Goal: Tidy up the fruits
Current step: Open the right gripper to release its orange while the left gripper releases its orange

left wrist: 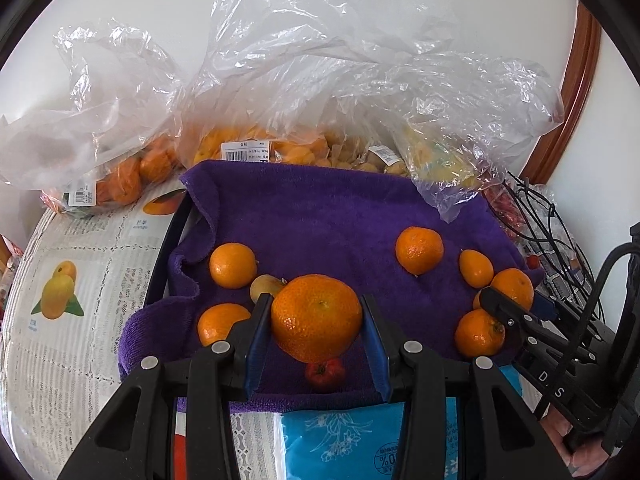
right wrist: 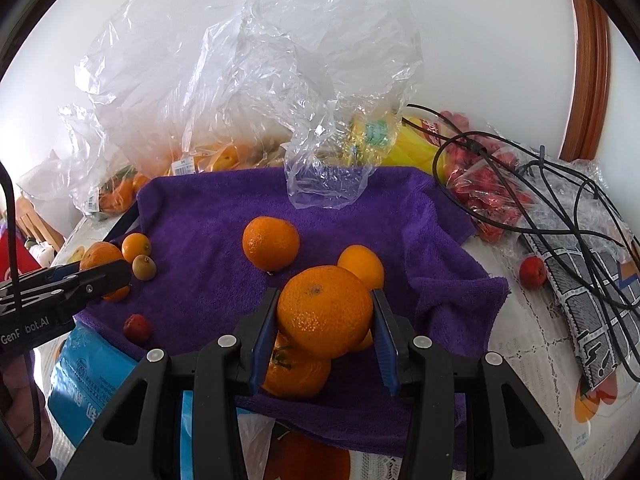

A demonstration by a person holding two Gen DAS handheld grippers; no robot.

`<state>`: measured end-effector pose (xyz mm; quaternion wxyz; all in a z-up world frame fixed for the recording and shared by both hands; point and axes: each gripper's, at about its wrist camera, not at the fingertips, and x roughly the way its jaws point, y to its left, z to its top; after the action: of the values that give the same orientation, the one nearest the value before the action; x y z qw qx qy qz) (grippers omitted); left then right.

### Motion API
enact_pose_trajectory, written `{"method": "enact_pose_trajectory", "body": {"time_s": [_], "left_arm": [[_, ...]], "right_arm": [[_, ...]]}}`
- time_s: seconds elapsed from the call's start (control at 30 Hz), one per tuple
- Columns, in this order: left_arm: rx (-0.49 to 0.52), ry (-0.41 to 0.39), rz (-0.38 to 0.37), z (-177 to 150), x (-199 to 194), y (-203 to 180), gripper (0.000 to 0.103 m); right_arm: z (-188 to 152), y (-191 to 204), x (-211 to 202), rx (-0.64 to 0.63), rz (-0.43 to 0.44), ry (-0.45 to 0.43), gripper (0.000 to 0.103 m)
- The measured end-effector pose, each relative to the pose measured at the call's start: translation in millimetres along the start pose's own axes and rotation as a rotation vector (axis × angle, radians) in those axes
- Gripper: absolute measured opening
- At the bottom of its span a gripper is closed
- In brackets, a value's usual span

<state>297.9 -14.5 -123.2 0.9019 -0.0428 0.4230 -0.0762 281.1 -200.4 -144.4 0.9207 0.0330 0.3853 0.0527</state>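
Note:
A purple towel lies over a tray and holds several oranges. My left gripper is shut on a large orange, held just above the towel's near part. My right gripper is shut on another large orange, above an orange on the towel. Loose oranges lie at the left and middle right of the towel. A small red fruit lies under the left gripper. The right gripper also shows in the left wrist view, and the left gripper in the right wrist view.
Clear plastic bags of fruit stand behind the towel against the white wall. A bag of red fruit and black cables lie at the right. A blue packet lies at the near edge. A small red fruit sits on the patterned tablecloth.

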Motion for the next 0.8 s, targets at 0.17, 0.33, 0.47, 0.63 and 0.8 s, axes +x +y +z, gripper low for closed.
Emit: {"method": "enact_pose_trajectory", "body": {"time_s": [0.17, 0.33, 0.47, 0.63, 0.8], "left_arm": [[-0.014, 0.016, -0.001, 0, 6, 2, 0.041], [-0.004, 0.038, 0.009, 0, 11, 1, 0.041], [-0.016, 0.025, -0.002, 1, 8, 2, 0.043], [-0.030, 0.007, -0.005, 3, 1, 5, 0.054], [-0.051, 0.001, -0.015, 4, -6, 11, 0.055]], "right_arm": [[-1, 2, -5, -0.020, -0.025, -0.020, 0.046], [-2, -2, -12, 0.003, -0.026, -0.047, 0.054], [-2, -2, -15, 0.017, -0.011, -0.059, 0.054], [-2, 6, -15, 0.000, -0.007, -0.062, 0.058], [-2, 10, -15, -0.011, -0.018, -0.059, 0.058]]}}
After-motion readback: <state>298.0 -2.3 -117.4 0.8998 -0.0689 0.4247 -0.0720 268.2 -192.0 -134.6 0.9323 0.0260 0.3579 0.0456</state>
